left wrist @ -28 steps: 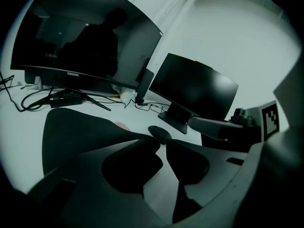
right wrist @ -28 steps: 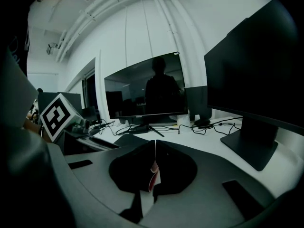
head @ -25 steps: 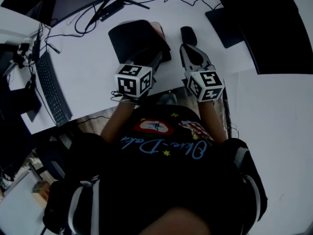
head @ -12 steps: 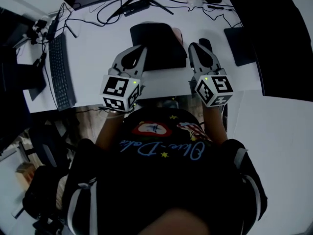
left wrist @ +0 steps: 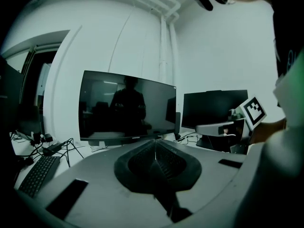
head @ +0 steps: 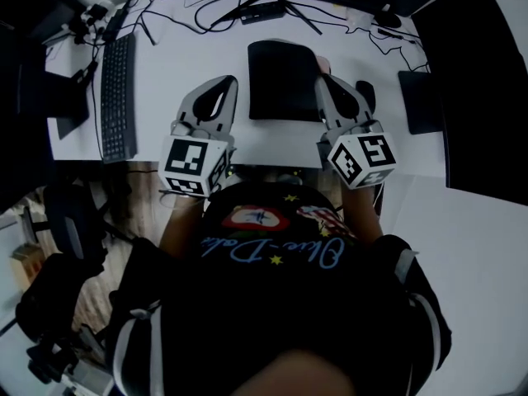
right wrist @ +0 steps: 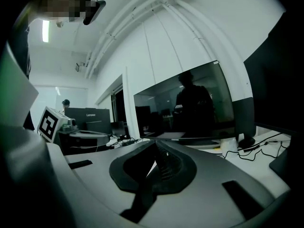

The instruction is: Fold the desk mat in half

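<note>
1. Head view: left tool (head: 223, 89) and right tool (head: 330, 85) both pinched shut, empty, above near table (head: 173, 64) edge.
2. Mat (head: 280, 81) lies flat between them, looks doubled already.
3. Likely light, floppy; pinch a thin corner edge.

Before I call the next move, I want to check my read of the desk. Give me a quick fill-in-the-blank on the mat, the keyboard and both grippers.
1. In the head view, the keyboard lies to the ____ of the desk mat.
2. The left gripper has its jaws ____, with nothing between them.
3. The right gripper holds ____.
4. The desk mat rests on a ____ desk.

Missing words: left; shut; nothing; white
</note>
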`<state>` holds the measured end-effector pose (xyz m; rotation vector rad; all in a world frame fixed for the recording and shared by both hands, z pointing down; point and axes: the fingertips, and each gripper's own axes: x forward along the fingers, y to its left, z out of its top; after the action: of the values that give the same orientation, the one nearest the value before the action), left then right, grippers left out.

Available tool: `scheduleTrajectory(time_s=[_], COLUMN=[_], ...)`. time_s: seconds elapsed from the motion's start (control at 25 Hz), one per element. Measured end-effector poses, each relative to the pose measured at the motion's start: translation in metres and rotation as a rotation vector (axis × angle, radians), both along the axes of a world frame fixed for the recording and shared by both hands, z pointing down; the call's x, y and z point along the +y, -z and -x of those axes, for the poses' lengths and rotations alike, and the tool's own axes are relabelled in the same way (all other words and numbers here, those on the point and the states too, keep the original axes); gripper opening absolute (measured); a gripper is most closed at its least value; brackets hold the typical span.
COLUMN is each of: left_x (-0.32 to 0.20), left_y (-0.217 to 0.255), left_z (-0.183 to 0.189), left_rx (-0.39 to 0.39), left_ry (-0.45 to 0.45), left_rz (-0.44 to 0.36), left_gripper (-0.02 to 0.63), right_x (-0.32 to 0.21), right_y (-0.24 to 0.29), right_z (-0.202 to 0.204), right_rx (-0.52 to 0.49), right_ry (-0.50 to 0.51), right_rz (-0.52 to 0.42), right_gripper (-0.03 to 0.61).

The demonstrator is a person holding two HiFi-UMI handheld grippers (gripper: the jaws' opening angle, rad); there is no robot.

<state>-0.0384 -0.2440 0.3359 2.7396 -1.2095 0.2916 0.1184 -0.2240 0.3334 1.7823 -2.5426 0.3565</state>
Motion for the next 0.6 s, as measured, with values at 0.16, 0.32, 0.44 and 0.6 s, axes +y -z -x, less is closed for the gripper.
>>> scheduleTrajectory(time_s=[0.16, 0.32, 0.44, 0.6], left_x=[0.0003, 0.0011, 0.0018, 0.0004], left_y=[-0.0025, -0.0053, -0.0059, -0.0029], left_z=[0.0103, 0.0114, 0.0118, 0.0107], left_rx=[-0.002, 0.002, 0.002, -0.005], left_ry=[0.035, 0.03, 0.035, 0.043], left_rz=[0.02, 0.016, 0.019, 0.023], left_gripper=[0.005, 0.005, 0.005, 0.005], right_x=[-0.0028, -0.0042, -0.0042, -0.0044], right_y=[-0.002, -0.0042, -0.0051, -0.0041], right_z=[0.0077, 0.0092, 0.0091, 0.0076], right_rx=[0.003, -0.001, 0.0, 0.0], right_ry=[0.019, 0.024, 0.027, 0.027], right_rz=[0.006, 0.012, 0.015, 0.015], right_gripper=[-0.002, -0.002, -0.002, -0.002])
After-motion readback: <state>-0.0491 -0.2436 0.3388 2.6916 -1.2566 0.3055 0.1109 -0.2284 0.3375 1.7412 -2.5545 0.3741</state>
